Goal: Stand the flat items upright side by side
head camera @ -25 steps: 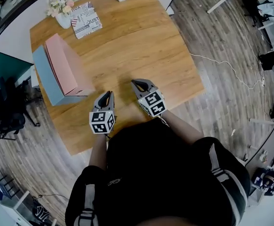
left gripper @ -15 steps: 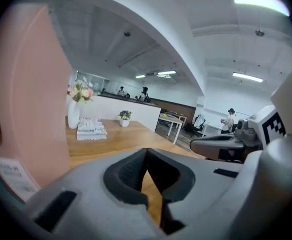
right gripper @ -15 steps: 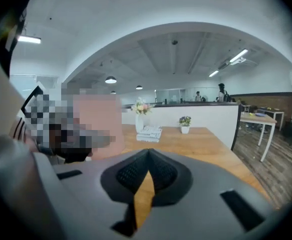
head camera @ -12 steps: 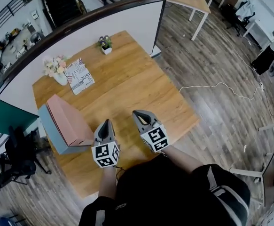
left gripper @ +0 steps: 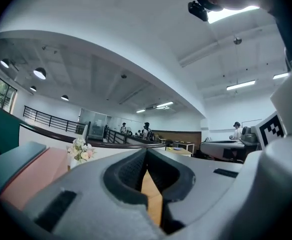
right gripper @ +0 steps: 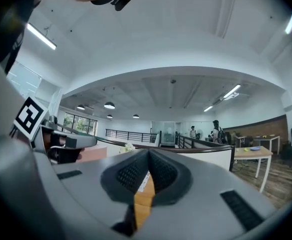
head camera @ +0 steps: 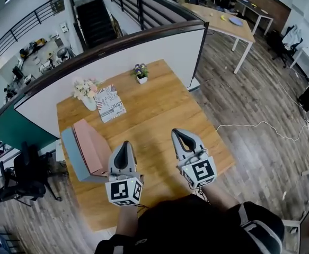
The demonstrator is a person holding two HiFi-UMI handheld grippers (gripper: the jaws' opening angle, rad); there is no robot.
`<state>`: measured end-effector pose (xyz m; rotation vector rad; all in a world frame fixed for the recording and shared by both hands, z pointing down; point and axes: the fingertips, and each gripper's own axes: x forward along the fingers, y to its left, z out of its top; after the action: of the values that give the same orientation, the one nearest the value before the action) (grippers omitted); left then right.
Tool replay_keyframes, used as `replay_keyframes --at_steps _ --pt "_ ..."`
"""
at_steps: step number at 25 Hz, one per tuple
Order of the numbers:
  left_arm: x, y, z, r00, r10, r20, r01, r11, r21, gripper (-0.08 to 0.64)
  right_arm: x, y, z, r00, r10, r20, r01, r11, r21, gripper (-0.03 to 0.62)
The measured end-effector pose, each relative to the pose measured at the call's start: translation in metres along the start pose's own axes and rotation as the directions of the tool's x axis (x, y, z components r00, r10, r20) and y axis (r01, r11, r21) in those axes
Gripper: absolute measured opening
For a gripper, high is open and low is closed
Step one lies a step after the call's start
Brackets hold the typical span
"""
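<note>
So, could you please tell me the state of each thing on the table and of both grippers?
Left gripper: shut, empty.
Right gripper: shut, empty.
Blue folder: standing on edge.
Pink folder: standing on edge against the blue one.
Magazine: lying flat.
Vase: upright.
Plant pot: upright.
</note>
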<state>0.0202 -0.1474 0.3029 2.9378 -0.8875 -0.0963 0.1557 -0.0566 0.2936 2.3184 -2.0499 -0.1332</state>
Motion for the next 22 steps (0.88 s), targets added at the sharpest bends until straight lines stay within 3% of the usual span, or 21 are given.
replay_keyframes --at_steps 9,22 --pt "-0.01 0.002 -0.019 0.999 0.041 -0.02 -0.04 0.998 0.053 0.007 0.002 0.007 -0.002 0.999 0.009 0.038 -0.009 1.0 -0.018 0.005" --pt "0.001 -0.007 -0.016 1.0 -0.002 -0.031 0.004 0.998 0.064 0.007 -0.005 -0.013 -0.01 1.0 -0.02 -0.011 0.02 1.0 -0.005 0.005"
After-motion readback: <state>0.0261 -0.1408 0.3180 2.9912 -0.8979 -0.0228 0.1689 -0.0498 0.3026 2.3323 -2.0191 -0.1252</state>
